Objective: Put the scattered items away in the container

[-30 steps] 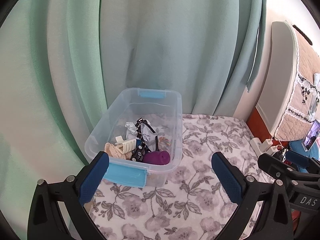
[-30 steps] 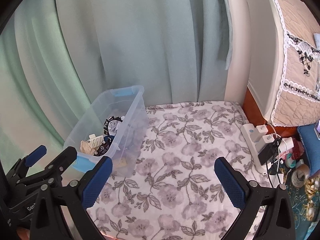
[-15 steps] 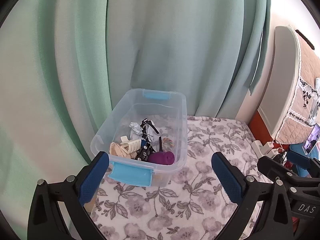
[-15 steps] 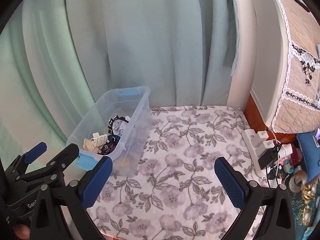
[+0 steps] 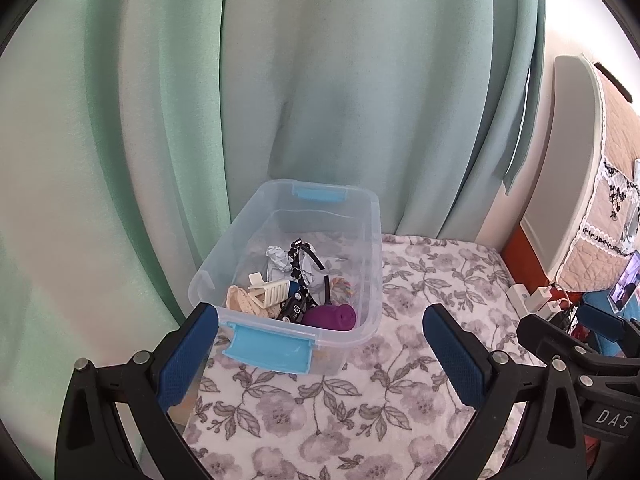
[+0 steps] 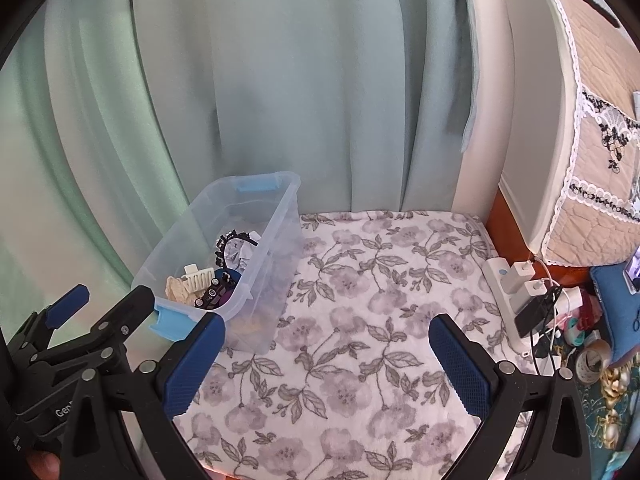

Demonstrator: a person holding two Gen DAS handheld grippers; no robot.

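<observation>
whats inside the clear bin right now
In the bin: a purple roll, cream comb, black headband, crumpled paper and lace piece. Anything beneath the pile is covered.

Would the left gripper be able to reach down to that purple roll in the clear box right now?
Probably yes. The left gripper is open and empty, the clear box has no lid on, and the purple roll lies on top at the near end, just behind the blue latch.

I read "DAS" on the black right gripper (image 5: pixel 608 418) body; "Gen" on the black left gripper (image 6: pixel 64 401) body, cut off.
</observation>
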